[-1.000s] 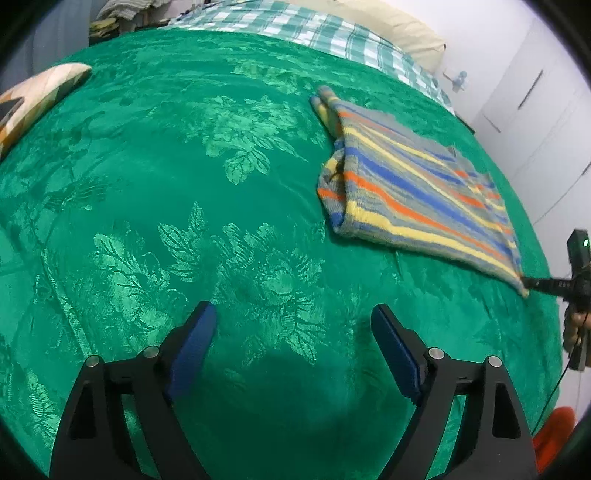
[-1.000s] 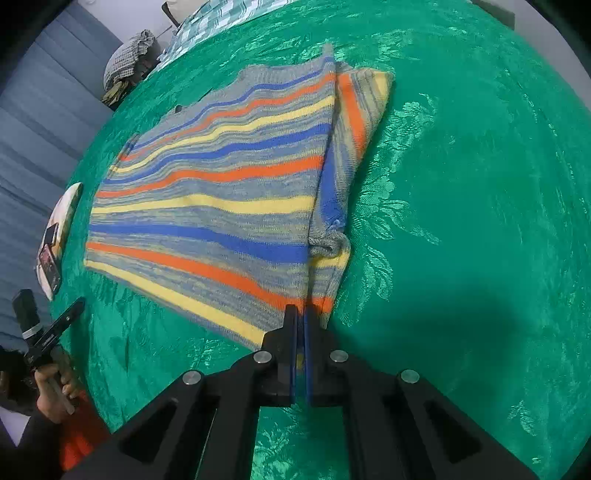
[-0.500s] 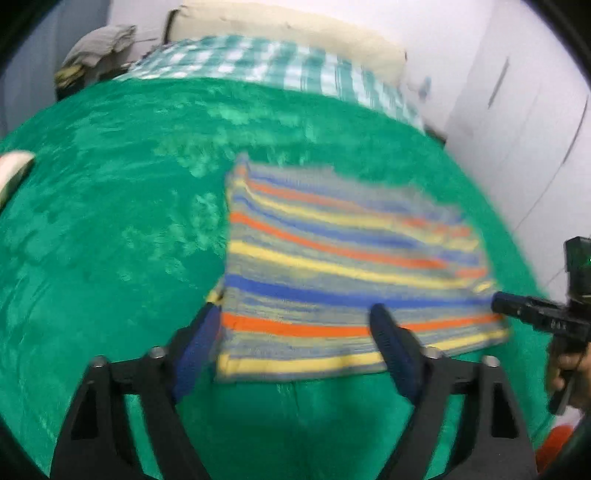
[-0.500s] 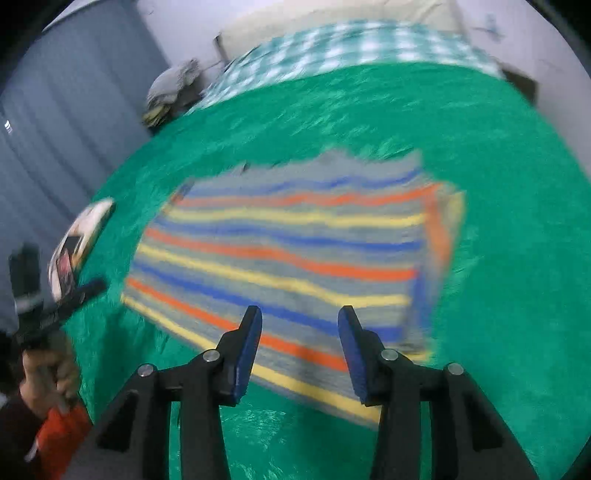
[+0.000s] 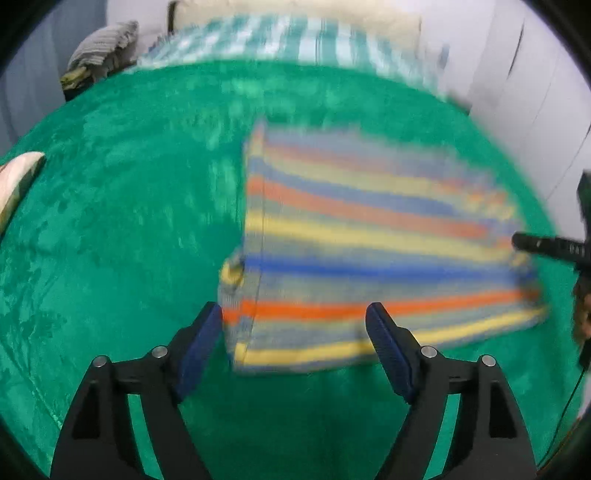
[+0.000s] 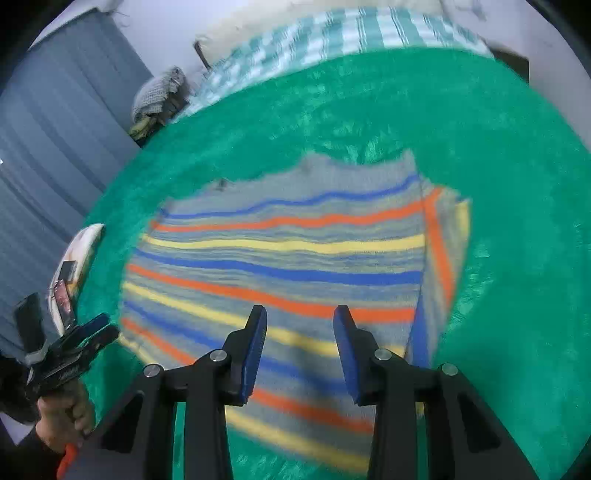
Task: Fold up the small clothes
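Stripes of blue, orange and yellow run across the small knitted sweater point(image 6: 280, 266), which lies flat on the bed in front of both tools. One second ago the right gripper point(image 6: 299, 343) was pinched shut on the near corner of the sweater. Now its jaws stand partly open and hold nothing, and it hangs over the near edge of the cloth. The left gripper point(image 5: 293, 343) was off to the side over bare cover. Now it has swung round to face the sweater's near left corner, its jaws wide open and holding nothing. This looks like the end of pulling the sweater straight, with a side strip already turned in on the right. The next fold probably starts from the near edge. Both pictures are blurry, so both tools seem to be moving.

The bed has a shiny green bedspread point(image 5: 122, 236) with a leaf pattern. At the far end lies a green checked blanket point(image 6: 332, 33). A pile of clothes point(image 5: 99, 51) sits in the far left corner. Grey curtains point(image 6: 55, 140) hang on the left, and white cupboard doors point(image 5: 535, 92) stand on the right.
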`<state>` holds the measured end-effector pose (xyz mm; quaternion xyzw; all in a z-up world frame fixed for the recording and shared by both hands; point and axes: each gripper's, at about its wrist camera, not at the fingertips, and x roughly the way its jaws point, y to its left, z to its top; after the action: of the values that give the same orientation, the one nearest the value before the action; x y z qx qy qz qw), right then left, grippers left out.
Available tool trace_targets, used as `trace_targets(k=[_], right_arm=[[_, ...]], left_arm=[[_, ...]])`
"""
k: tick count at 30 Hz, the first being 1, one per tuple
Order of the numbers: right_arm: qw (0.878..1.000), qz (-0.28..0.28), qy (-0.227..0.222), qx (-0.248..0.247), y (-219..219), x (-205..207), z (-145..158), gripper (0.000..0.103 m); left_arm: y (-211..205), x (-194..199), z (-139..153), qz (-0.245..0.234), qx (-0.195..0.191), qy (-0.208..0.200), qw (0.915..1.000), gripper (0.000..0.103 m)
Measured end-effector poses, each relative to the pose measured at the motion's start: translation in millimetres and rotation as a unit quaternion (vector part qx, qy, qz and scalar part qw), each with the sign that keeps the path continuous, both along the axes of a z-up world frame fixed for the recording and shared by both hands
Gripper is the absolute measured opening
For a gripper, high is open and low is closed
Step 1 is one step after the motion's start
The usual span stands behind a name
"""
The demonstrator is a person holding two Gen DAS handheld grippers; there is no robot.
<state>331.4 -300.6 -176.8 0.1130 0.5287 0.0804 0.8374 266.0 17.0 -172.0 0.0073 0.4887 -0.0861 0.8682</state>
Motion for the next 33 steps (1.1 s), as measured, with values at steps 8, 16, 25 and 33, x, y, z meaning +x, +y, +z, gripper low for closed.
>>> trace_targets(k=[8,16,25,33], right_arm=[[0.997,-0.020,-0.052,-0.057,-9.0,-65.0,24.7,0.050],[0.996,-0.039,-0.066,-0.044,-14.6,-148.4,21.0,0.060],[0.996,-0.068,-0.049,-0.022,-36.1,-211.0,-1.1,0.061],[0.995,-0.072,-0.054,-0.030,-30.5,-228.2,-3.8,0.074]], left_arm=[[23.8,-45.5,5.9,0.025,0.034,0.007,0.9991,0.091],[17.1,-60.6,20.3,0.029,0.048,-0.016,0.9983,0.091],[8.0,-79.5,46.8,0.016,0.055,-0.041,0.9975,0.091],[-17.2,-91.3,42.6,-0.014,0.077,-0.045,0.9959,0.091]])
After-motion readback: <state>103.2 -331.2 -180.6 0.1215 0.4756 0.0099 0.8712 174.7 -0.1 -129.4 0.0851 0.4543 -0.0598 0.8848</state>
